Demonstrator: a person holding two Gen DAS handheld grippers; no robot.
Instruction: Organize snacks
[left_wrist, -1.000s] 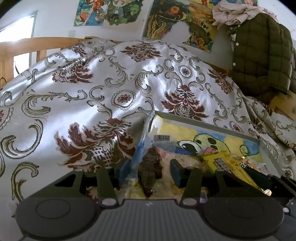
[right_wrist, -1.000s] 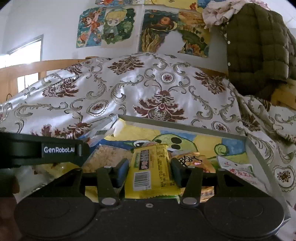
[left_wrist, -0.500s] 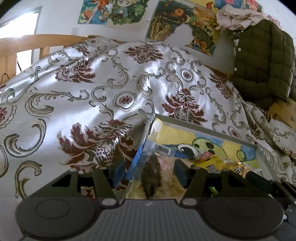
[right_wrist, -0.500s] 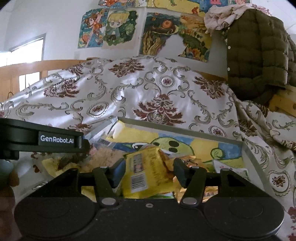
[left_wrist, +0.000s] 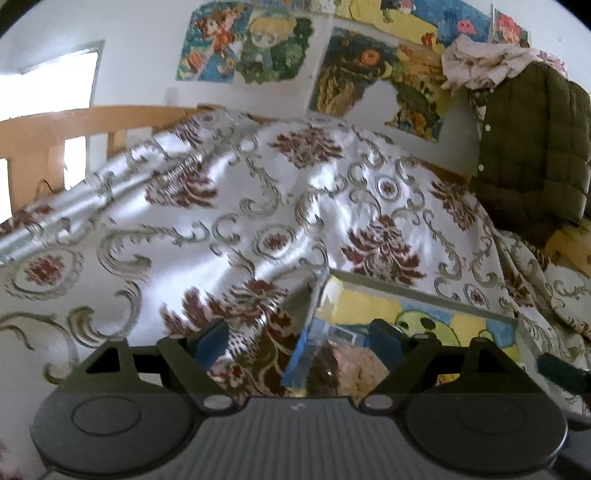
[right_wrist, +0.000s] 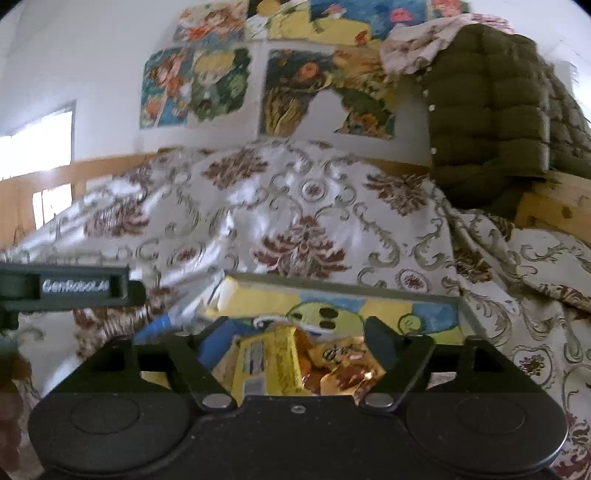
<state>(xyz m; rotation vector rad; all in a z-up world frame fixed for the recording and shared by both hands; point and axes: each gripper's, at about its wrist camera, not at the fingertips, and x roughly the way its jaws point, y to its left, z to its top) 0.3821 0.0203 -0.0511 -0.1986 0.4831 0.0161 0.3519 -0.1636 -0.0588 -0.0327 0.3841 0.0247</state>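
Note:
A grey-rimmed tray with a cartoon-frog bottom lies on the patterned bedspread; it also shows in the right wrist view. My left gripper is open above the tray's left end, where a clear snack pack with a dark bar and blue edge lies between the fingers. My right gripper is open over the tray. A yellow snack packet and a golden-orange packet lie below it in the tray.
The floral bedspread rises behind the tray. A wooden bed rail stands at the left. An olive quilted jacket hangs at the right. The left gripper's body sits at the left of the right wrist view.
Both grippers have opened wider and pulled up and back. The clear pack and the yellow packet were let go and lie in the tray.

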